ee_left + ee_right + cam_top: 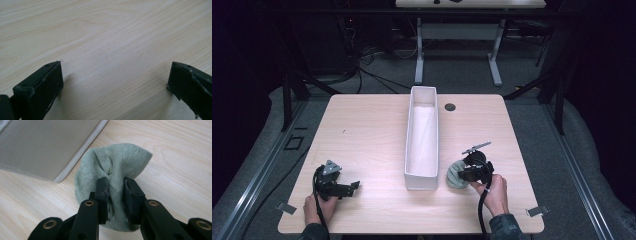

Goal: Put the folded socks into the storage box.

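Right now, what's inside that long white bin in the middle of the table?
The white bin looks empty: bare pale floor and inner walls. The near wall hides the bottom strip closest to the person. The green cloth bundle, pinched by the right gripper, sits outside it.

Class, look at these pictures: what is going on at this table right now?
A person works with a gripper in each hand. The right gripper is shut on a bunched grey-green knitted cloth lying on the light wooden table, beside the long white rectangular bin. The left gripper rests open over bare wood, holding nothing.

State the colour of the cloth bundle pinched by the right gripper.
Pale grey-green cloth bundle, clearest in the right gripper view.
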The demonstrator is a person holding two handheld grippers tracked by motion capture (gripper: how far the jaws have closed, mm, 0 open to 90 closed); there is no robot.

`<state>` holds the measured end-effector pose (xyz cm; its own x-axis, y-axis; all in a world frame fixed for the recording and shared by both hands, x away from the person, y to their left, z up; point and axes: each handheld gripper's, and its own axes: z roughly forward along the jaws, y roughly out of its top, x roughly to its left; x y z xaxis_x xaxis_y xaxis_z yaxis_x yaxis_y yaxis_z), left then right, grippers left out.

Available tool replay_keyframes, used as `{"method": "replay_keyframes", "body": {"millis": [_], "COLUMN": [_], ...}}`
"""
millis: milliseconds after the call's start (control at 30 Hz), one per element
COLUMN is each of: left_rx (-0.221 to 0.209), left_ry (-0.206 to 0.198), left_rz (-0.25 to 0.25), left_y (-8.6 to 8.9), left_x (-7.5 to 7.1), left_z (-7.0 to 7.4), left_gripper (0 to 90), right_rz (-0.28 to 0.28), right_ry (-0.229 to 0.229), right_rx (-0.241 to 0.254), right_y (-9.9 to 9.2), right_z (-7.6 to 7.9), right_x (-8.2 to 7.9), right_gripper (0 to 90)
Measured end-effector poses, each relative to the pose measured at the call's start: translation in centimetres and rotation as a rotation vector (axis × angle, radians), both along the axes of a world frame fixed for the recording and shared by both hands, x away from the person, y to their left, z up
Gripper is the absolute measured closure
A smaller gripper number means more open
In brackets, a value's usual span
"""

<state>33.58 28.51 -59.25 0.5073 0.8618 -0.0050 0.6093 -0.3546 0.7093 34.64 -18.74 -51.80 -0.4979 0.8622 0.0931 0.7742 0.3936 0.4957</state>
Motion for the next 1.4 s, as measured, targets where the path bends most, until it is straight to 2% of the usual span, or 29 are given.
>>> {"method": "replay_keyframes", "body": {"millis": [733,1400], "left_rx": [0.001,0.002], "left_ry": [0.0,0.0], "left_rz": [-0.001,-0.001], "left_y": [0.0,0.0], "left_x": [0.0,0.0], "left_z": [0.0,0.0], "left_gripper": [0.0,0.0], "right_rz": [0.023,0.037], "right_ry": [0.038,0.014], "right_rx": [-0.025,-0.036], "right_y": [-0.4,-0.5], "right_z": [2.2,4.5], "right_x": [0.5,0.6], "right_gripper": [75.2,78.2]}}
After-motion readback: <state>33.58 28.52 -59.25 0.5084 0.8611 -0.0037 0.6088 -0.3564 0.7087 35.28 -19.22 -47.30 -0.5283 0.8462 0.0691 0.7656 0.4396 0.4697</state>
